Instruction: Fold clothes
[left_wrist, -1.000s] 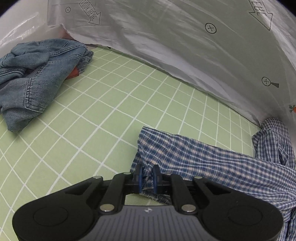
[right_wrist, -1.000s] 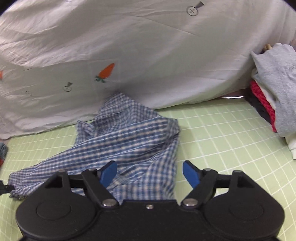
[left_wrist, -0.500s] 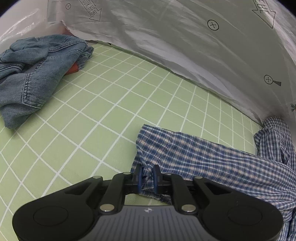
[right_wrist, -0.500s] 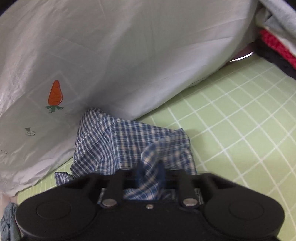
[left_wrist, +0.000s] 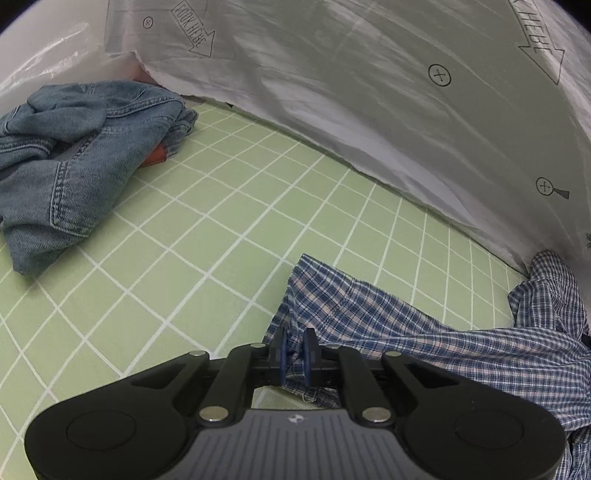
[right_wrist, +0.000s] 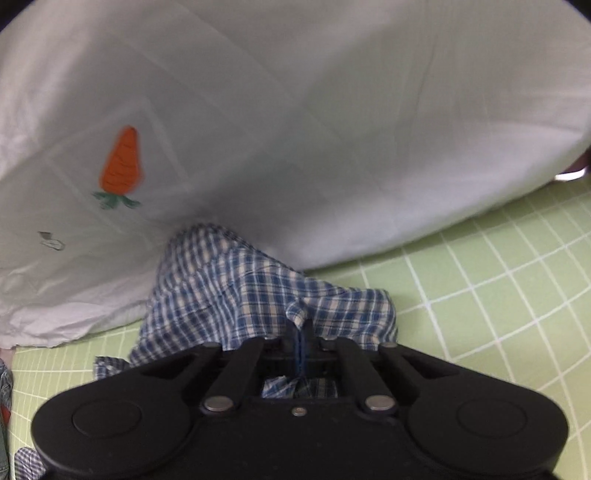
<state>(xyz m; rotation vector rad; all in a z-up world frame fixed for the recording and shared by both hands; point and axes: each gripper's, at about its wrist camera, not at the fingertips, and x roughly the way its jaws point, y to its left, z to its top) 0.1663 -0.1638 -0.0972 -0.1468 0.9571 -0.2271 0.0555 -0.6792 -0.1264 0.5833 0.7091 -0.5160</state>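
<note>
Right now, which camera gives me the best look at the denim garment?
The left wrist view. There the crumpled denim garment lies in full on the green grid mat, far left, with something orange tucked under its edge. The right wrist view catches only a sliver of blue at its left border, too little to identify.

White sheet (left_wrist: 369, 92): arrow reads "LOOK HERE"; 2nd arrow at rt, prob. same, cut off.

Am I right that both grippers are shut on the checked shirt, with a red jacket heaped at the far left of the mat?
Not quite: the jacket is blue denim, as the left wrist view shows. Otherwise right: the left gripper and the right gripper are both shut on the checked shirt, on the green mat.
</note>
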